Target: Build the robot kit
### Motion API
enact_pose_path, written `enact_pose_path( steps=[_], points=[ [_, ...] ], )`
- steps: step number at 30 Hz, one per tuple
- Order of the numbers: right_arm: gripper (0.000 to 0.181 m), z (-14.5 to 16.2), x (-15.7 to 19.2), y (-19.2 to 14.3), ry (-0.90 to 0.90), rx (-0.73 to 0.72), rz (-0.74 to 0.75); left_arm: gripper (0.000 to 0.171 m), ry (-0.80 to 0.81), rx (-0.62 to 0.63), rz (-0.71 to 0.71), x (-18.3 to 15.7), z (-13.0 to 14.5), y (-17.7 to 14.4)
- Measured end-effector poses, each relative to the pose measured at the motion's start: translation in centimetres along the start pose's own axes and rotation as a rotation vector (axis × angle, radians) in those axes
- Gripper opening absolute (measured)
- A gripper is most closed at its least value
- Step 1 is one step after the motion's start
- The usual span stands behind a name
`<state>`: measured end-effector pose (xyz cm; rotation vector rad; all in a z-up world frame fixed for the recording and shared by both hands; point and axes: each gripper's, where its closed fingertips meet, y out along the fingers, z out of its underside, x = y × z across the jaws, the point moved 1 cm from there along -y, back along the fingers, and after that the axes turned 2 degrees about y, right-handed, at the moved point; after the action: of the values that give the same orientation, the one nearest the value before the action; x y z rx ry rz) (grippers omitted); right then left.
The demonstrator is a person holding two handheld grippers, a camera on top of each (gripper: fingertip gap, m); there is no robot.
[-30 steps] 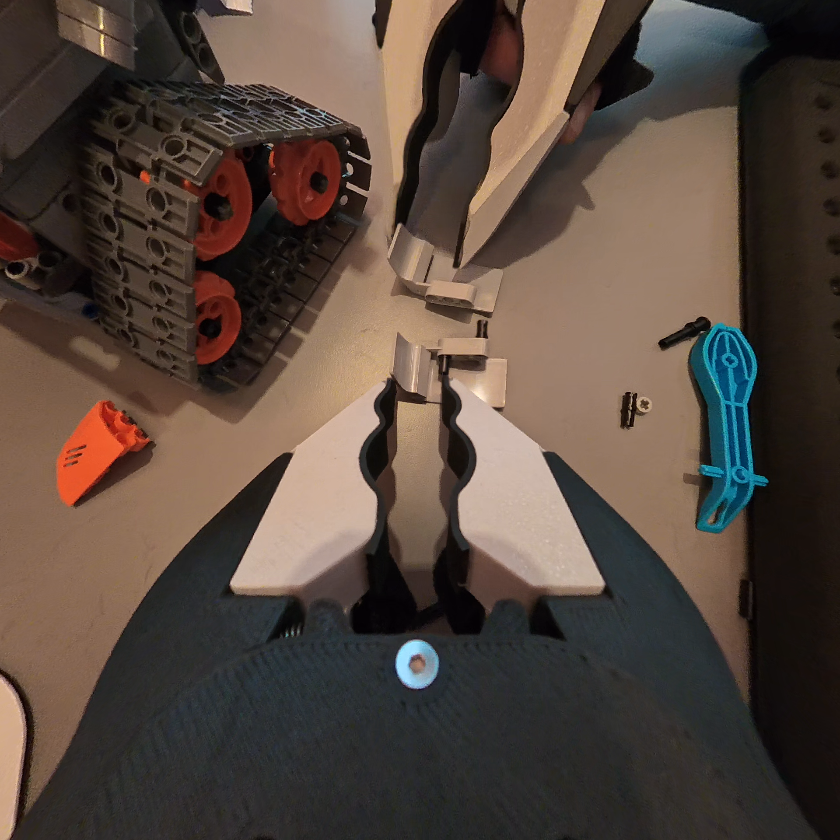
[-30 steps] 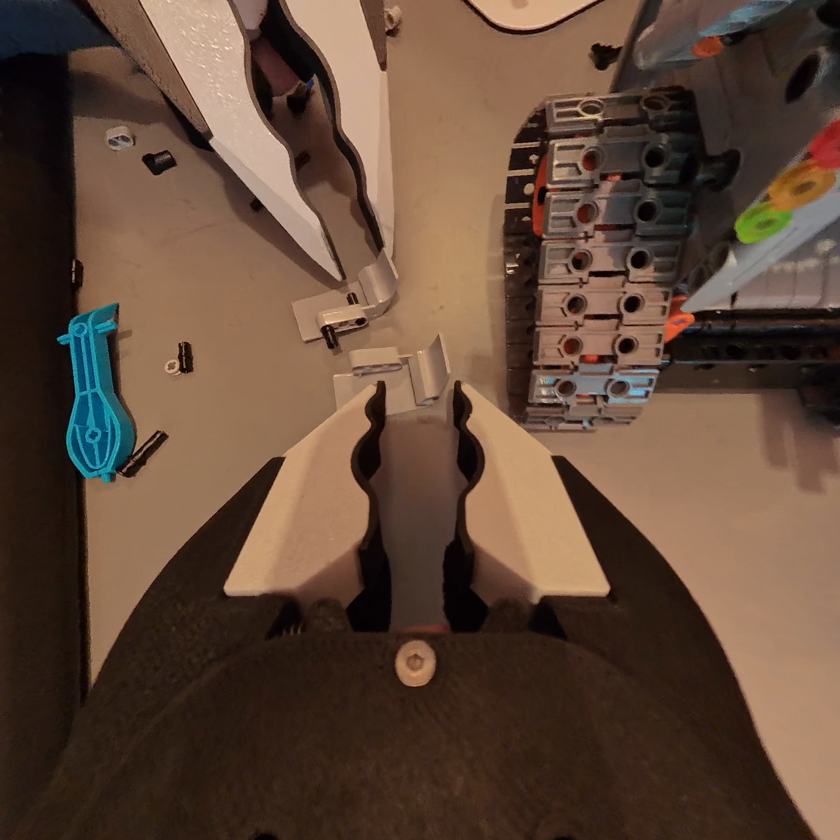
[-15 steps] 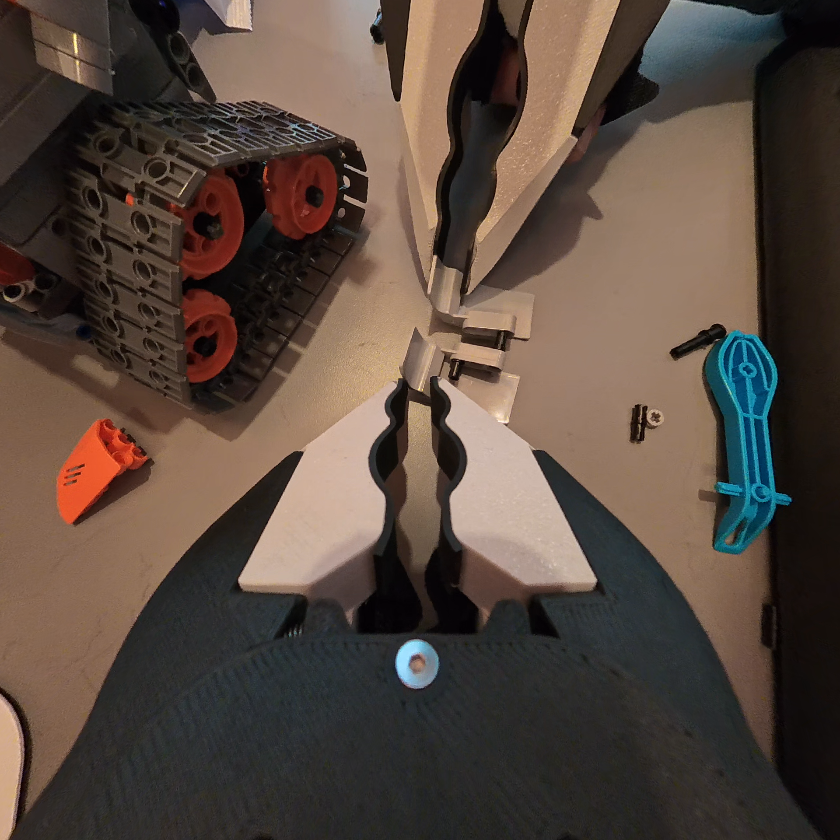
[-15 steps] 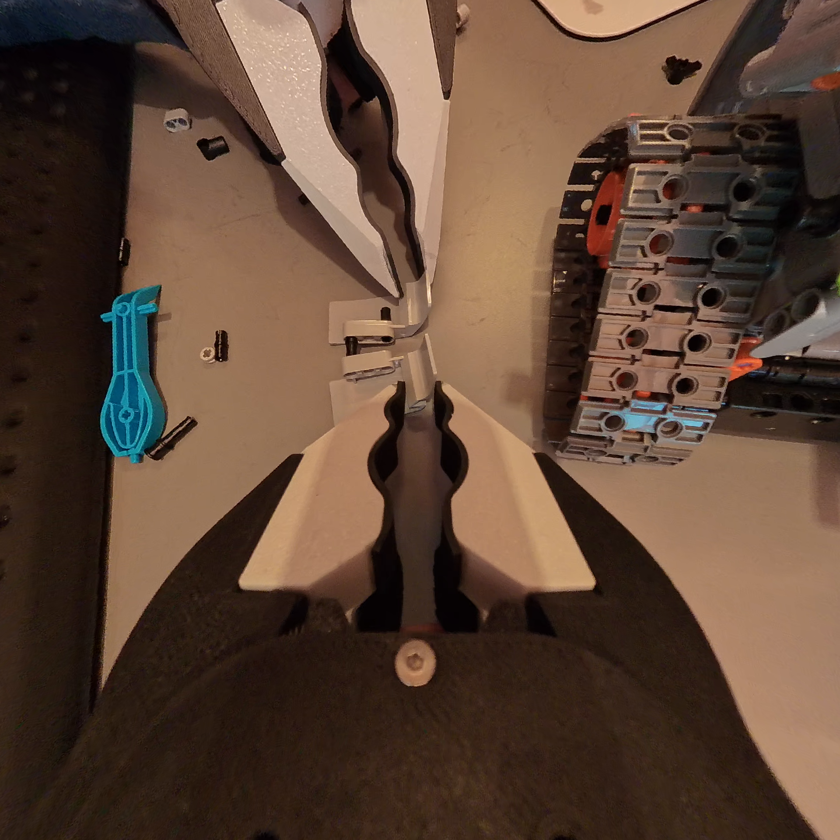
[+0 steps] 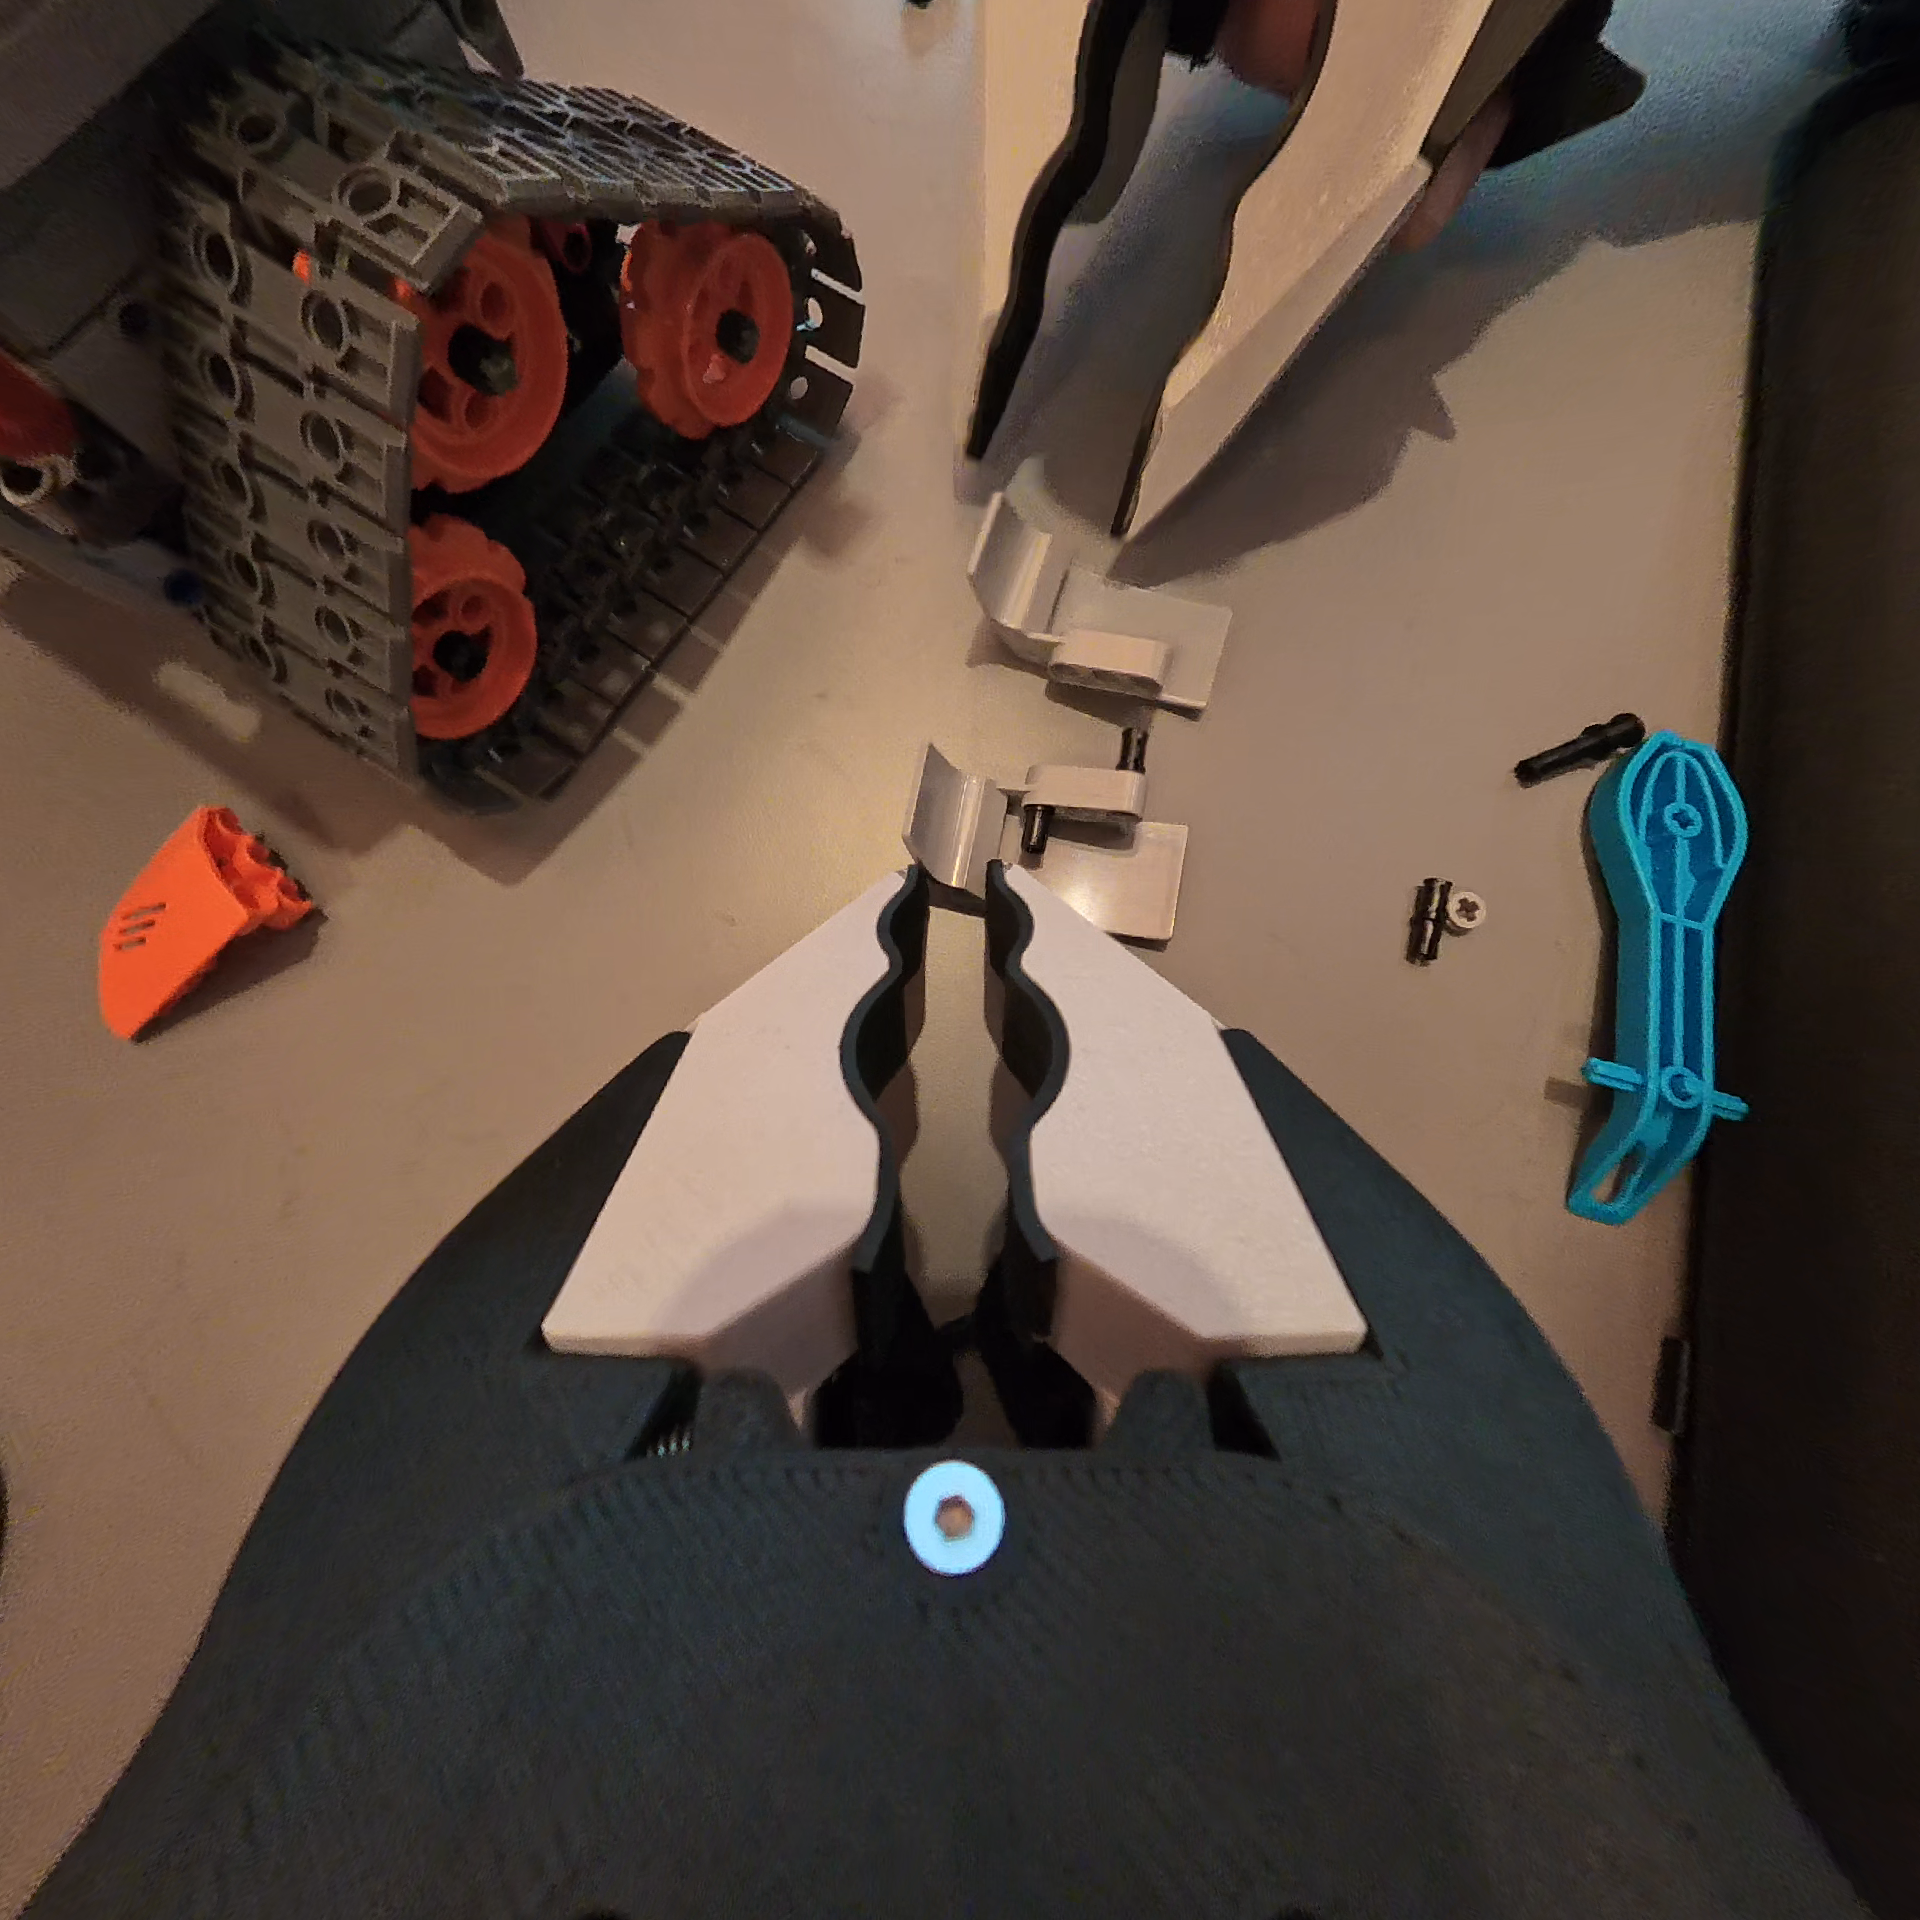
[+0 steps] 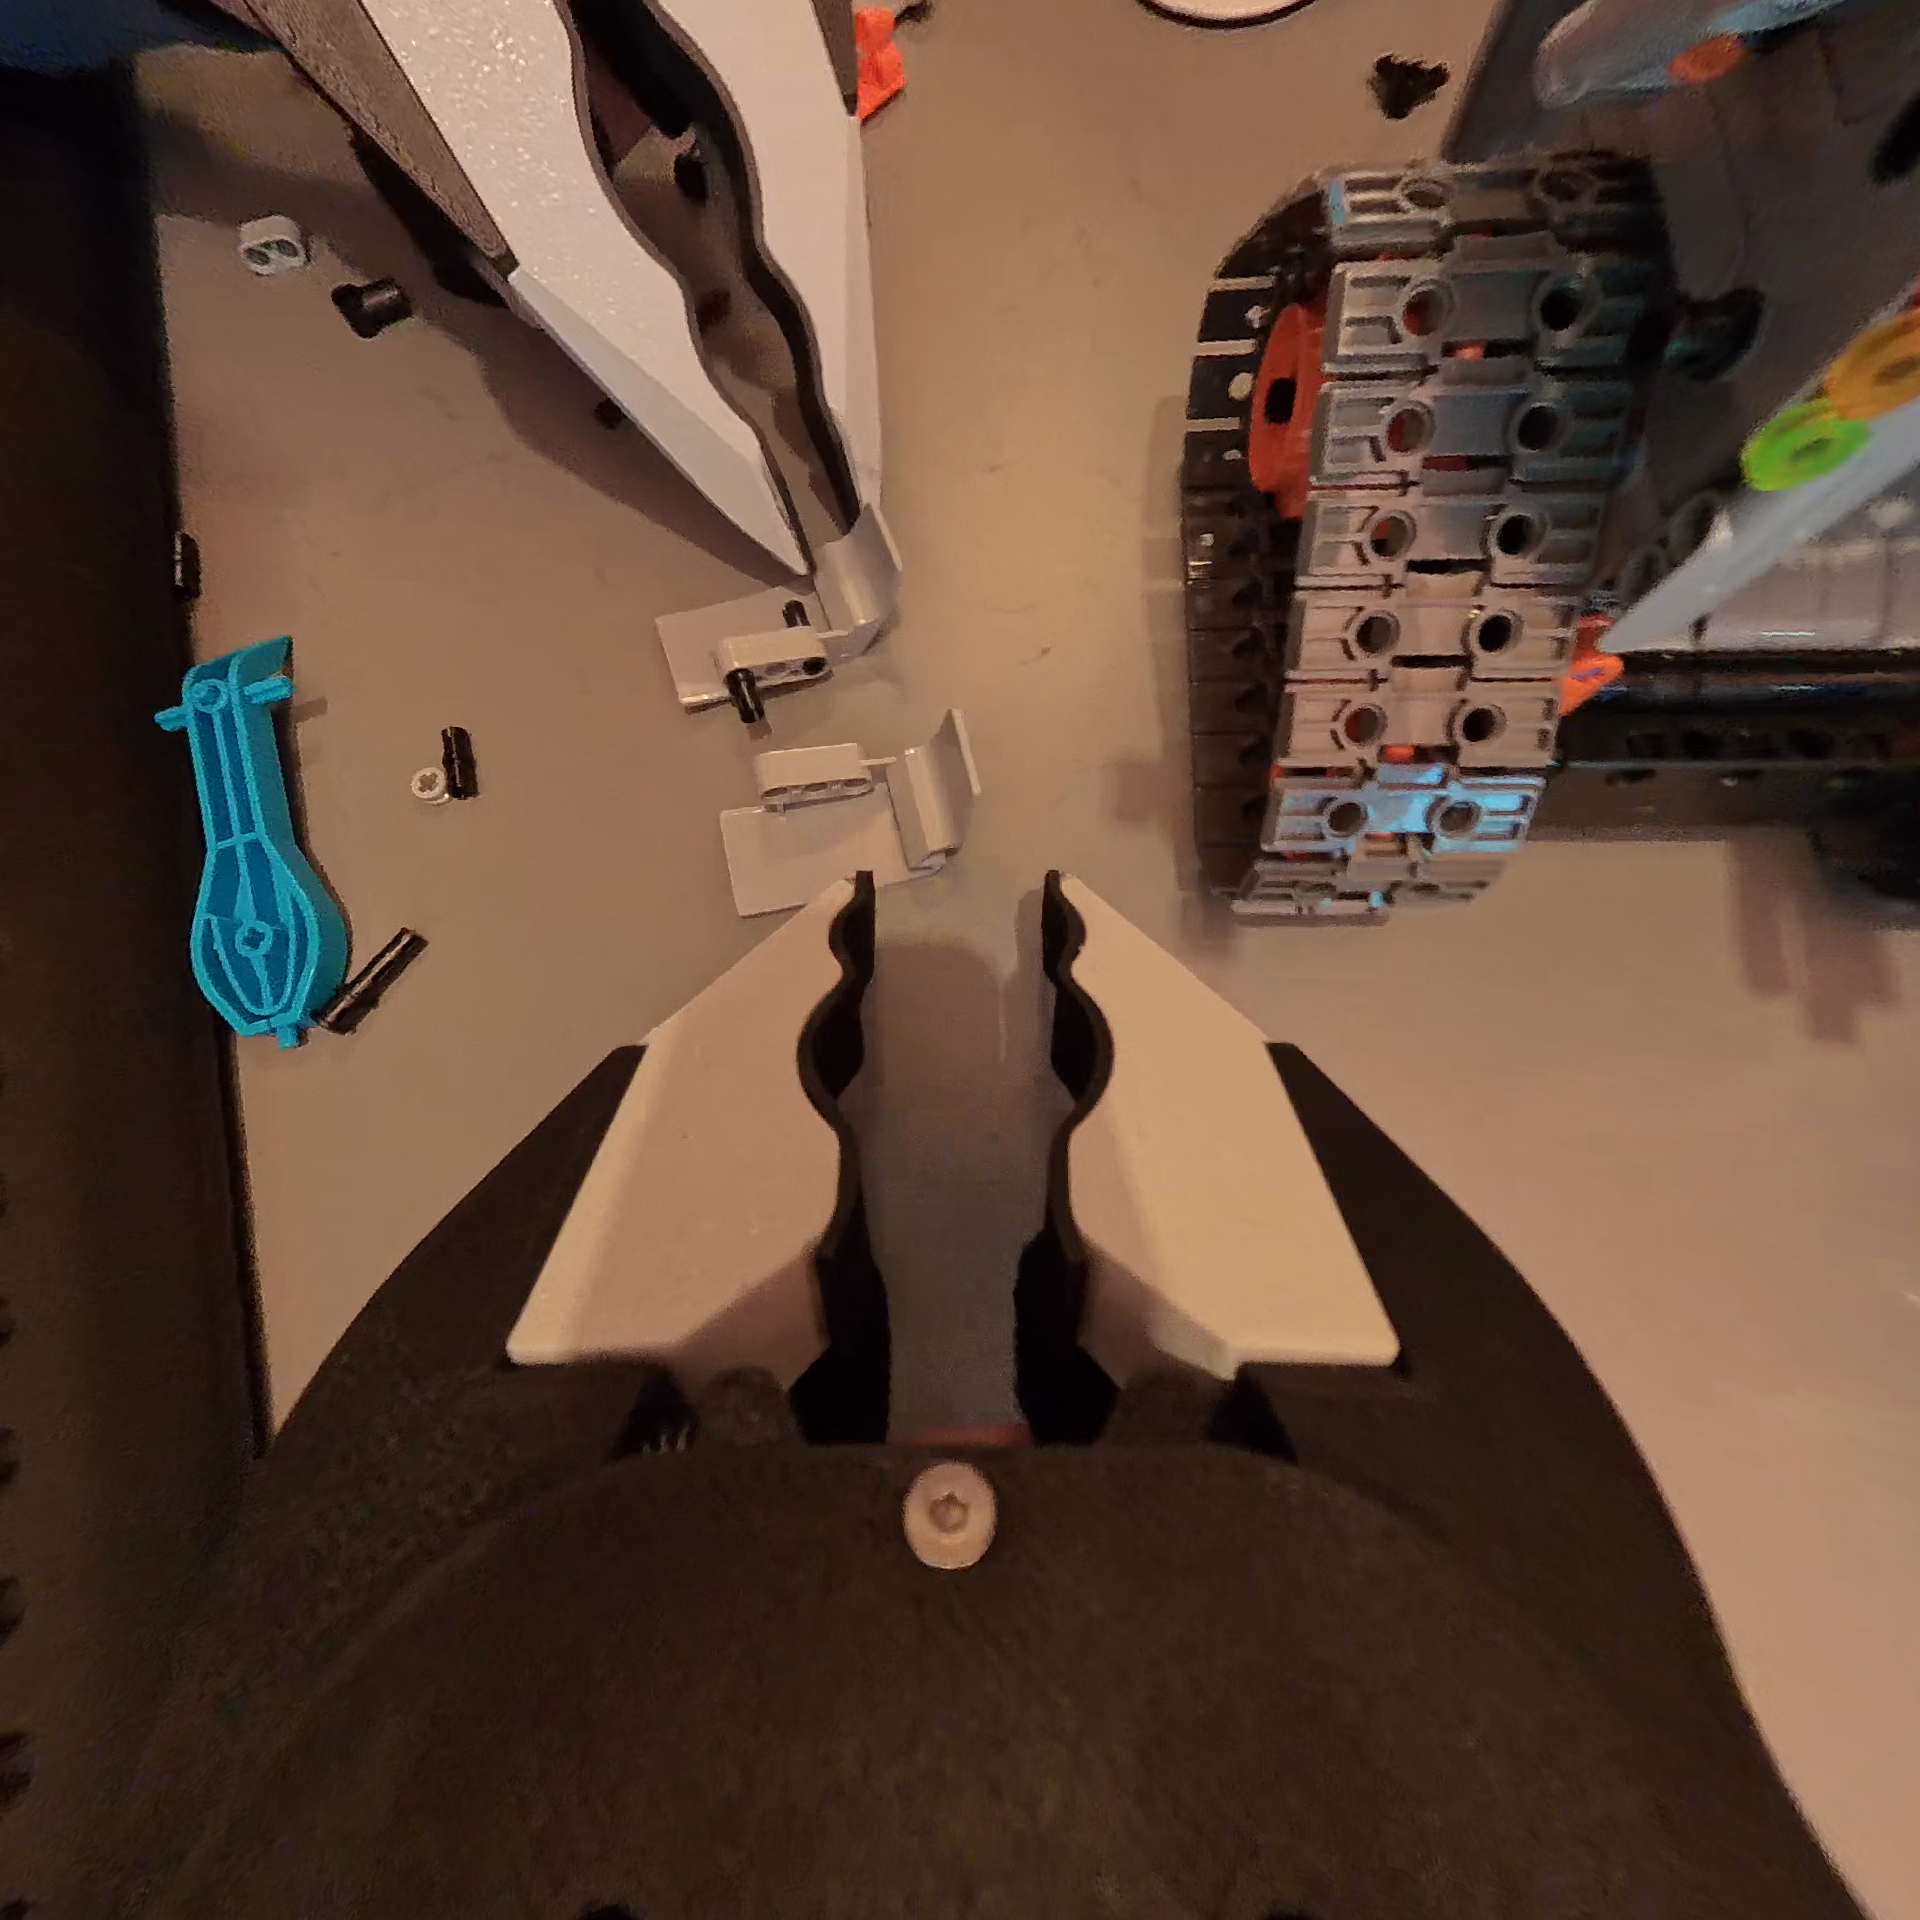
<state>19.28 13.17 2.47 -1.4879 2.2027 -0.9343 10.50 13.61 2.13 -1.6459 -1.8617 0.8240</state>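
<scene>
On the grey tabletop (image 5: 1299,436), the left claw (image 5: 948,883), narrowed, grips the upturned lip of a grey angled plastic panel (image 5: 1039,831) straight ahead; the right claw (image 6: 956,883), wide and empty, faces its twin panel (image 6: 862,810).

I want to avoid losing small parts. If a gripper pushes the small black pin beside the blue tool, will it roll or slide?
The black pin looks round and thin, lying flat on the smooth table, so it would probably roll if pushed sideways. It seems light, hard plastic, likely stiff. It touches the blue tool in the right wrist view, which may stop it on that side.
</scene>
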Motion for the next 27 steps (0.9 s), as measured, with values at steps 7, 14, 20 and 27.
enact_pose_path(
  steps=[7,14,20,27],
  points=[
    [0.028,-1.6,2.7,-1.2,-0.024,-0.044,0.013,0.007,-0.017,-0.013,0.03,-0.5,0.3,0.3],
    [0.03,-3.6,4.2,-0.6,0.075,-0.137,0.01,0.004,-0.006,-0.086,-0.004,-0.5,-0.8,-0.8],
    [0.035,-4.6,4.6,-0.4,0.255,-0.224,-0.071,0.004,0.081,-0.198,-0.046,-1.2,-2.5,-2.4],
    [0.021,-6.3,6.7,-0.9,0.397,-0.374,-0.32,0.005,0.27,-0.313,-0.14,-2.6,-4.9,-4.3]
  ],
)
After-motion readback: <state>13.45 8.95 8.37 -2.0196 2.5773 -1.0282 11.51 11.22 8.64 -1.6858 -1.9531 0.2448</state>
